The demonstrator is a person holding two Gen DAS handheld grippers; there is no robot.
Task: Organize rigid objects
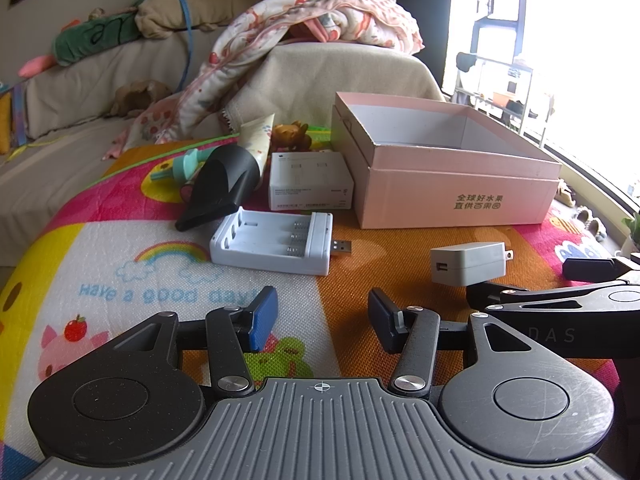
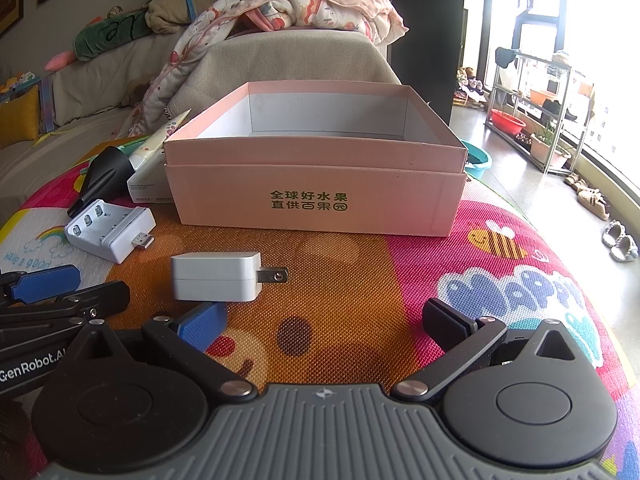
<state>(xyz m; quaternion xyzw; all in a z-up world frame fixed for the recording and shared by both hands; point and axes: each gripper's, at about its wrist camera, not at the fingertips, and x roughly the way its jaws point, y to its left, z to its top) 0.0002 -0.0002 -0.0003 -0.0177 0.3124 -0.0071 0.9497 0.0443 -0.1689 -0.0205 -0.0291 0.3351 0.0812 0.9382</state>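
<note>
A pink cardboard box (image 1: 452,196) (image 2: 316,200) stands open on the colourful play mat (image 2: 400,280); I cannot see its floor. In front of it lies a grey plug adapter (image 1: 468,264) (image 2: 216,278), just ahead of the blue pad of my right gripper (image 2: 323,324), which is wide open with nothing in it. My left gripper (image 1: 323,320) is open over bare mat. Ahead of it sits a white battery charger (image 1: 276,242) (image 2: 108,232). Behind that lie a black nozzle (image 1: 224,184), a small white box (image 1: 310,182), a cream tube (image 1: 260,140), a teal piece (image 1: 184,164) and a brown toy (image 1: 292,134).
A sofa (image 1: 80,96) with a patterned blanket (image 1: 304,16) and cushions runs behind the mat. Right of the mat is bare floor (image 2: 532,184) with a metal shelf rack (image 2: 536,112), a teal basin (image 2: 478,160) and shoes (image 2: 622,240).
</note>
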